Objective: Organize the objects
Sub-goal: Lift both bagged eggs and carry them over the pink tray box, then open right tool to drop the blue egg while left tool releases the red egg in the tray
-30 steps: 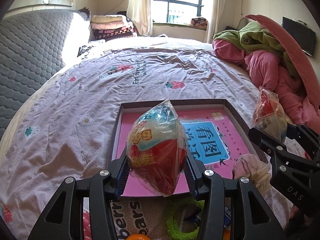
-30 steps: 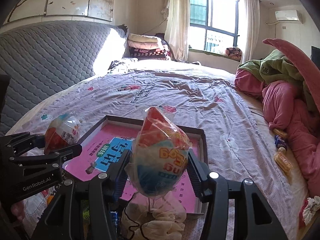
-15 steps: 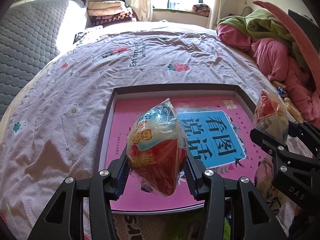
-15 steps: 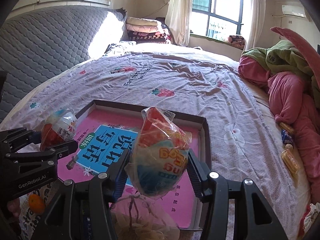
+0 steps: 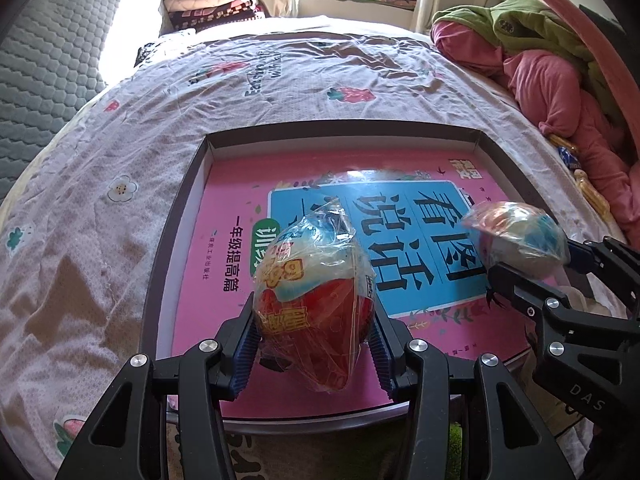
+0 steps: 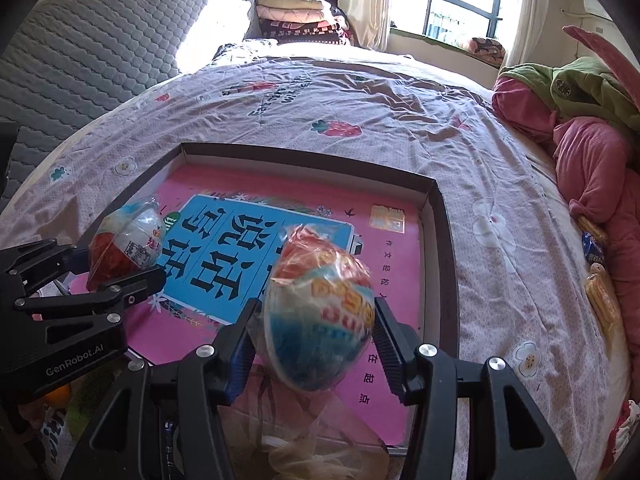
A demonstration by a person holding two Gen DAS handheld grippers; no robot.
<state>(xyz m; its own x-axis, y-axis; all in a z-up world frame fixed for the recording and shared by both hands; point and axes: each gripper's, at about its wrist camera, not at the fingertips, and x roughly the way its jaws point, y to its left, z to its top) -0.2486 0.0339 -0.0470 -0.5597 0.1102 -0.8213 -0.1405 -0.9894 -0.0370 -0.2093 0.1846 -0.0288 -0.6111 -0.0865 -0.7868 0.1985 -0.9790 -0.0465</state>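
My left gripper (image 5: pixel 314 346) is shut on a plastic-wrapped toy egg (image 5: pixel 314 296), red below and white and blue above, held over the near left of a shallow dark-rimmed box lid (image 5: pixel 180 216) with a pink and blue printed floor. My right gripper (image 6: pixel 316 338) is shut on a second wrapped toy egg (image 6: pixel 320 312), orange tip up, blue below, held over the lid's (image 6: pixel 440 240) near right part. Each gripper shows in the other view: the right one (image 5: pixel 532 256) and the left one (image 6: pixel 116 260), each with its egg.
The lid lies on a lilac bedspread (image 5: pixel 120 128) with strawberry prints. A pink and green bedding heap (image 5: pixel 560 80) rises at the right. Wrapped snacks (image 6: pixel 596 264) lie right of the lid. A crumpled plastic bag (image 6: pixel 316 440) sits under my right gripper. The grey headboard (image 6: pixel 100 52) stands at the left.
Both grippers have moved forward and tilted down, each still holding its egg. The eggs now hang over the lid's floor instead of in front of its near edge.
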